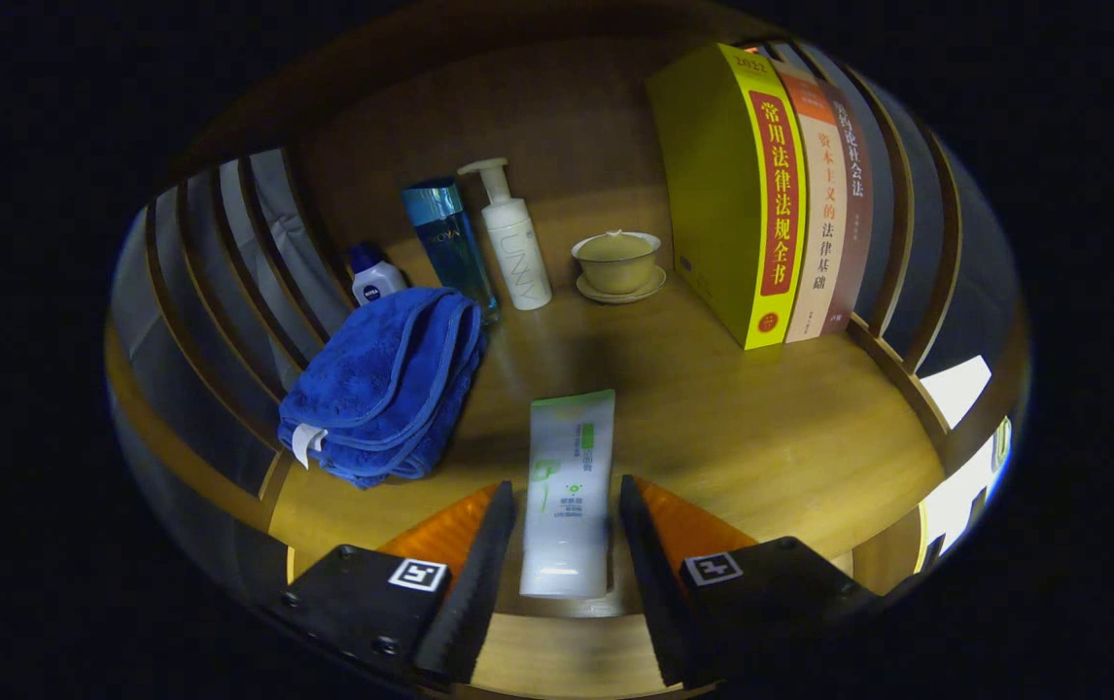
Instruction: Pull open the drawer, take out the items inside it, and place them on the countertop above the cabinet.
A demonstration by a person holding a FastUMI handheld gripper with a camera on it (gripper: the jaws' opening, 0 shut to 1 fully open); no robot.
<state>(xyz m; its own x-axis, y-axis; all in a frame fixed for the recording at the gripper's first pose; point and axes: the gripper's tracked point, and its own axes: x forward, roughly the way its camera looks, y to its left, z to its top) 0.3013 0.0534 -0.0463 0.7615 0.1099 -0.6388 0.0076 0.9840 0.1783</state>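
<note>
Wooden countertop with a slatted rail carries every item. Largest, a thick yellow book stands upright beside two thinner books. A folded blue towel lies ahead of my gripper's left finger. Behind it stand a blue bottle, a white pump bottle and a lidded ceramic cup on its saucer. My gripper is spread; the white-and-green tube lies flat between its fingers, gaps visible either side.

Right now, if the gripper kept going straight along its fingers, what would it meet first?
The white tube, lying flat on the countertop between the open gripper fingers with gaps either side. Beyond it the wood looks free up to the lidded cup, though depth is unclear.
</note>
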